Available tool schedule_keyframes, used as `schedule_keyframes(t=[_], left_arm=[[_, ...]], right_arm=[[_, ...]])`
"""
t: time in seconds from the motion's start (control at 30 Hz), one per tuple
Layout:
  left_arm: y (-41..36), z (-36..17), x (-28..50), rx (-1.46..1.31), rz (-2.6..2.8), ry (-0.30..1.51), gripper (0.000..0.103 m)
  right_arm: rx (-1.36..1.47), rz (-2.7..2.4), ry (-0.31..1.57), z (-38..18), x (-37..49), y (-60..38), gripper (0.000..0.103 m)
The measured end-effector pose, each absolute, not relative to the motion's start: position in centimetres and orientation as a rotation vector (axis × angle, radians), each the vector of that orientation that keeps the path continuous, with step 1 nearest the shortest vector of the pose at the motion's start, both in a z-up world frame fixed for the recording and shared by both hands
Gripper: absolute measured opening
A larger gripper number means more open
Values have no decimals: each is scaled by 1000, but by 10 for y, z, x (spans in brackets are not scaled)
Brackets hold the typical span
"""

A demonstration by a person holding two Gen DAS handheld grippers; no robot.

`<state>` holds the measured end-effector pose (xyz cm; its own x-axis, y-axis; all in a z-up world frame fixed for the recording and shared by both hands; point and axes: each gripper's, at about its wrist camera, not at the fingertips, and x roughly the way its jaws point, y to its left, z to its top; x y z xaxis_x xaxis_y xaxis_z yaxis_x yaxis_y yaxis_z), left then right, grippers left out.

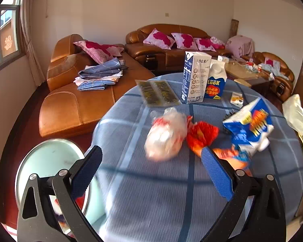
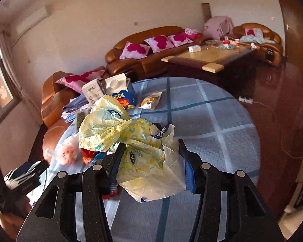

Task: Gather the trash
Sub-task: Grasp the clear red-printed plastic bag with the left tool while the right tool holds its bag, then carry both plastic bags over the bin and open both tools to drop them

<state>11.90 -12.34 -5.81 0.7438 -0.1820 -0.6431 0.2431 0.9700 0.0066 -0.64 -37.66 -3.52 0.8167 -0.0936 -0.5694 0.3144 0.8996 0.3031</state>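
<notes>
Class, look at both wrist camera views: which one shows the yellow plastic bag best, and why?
The right wrist view: the yellow plastic bag fills the centre, crumpled between the right gripper's fingers, print visible. The left wrist view catches only a pale part of it at the right edge, beyond the table.

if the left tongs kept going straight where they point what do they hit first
Most likely the clear plastic bag lying on the blue checked tablecloth, ahead of the open left tongs. The red wrapper sits just right of that line; depth is uncertain.

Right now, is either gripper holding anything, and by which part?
The right gripper clamps a crumpled yellow plastic bag around its bunched middle. The left gripper is open, holding nothing.
</notes>
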Motion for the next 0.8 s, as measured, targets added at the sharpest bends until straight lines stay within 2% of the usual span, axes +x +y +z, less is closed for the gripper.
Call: schedule_keyframes(t=[0.07, 0.2, 0.27, 0.3, 0.37, 0.47, 0.8], left_arm=[[-136, -65, 137, 99, -244, 717, 93], [-152, -80, 164, 103, -237, 769, 75], [-153, -86, 171, 102, -230, 791, 71], [-153, -90, 174, 95, -230, 803, 60], [-152, -96, 179, 79, -246, 828, 47], [-153, -94, 177, 85, -262, 814, 35], [-134, -56, 117, 86, -261, 715, 32]], right_arm=[[417, -226, 583, -39, 4, -381, 51], [438, -249, 581, -44, 19, -387, 51], [455, -251, 587, -46, 25, -391, 52], [462, -250, 590, -47, 27, -392, 52], [460, -250, 593, -48, 28, -391, 52], [463, -247, 594, -48, 26, -388, 52], [469, -236, 543, -31, 3, -367, 52]])
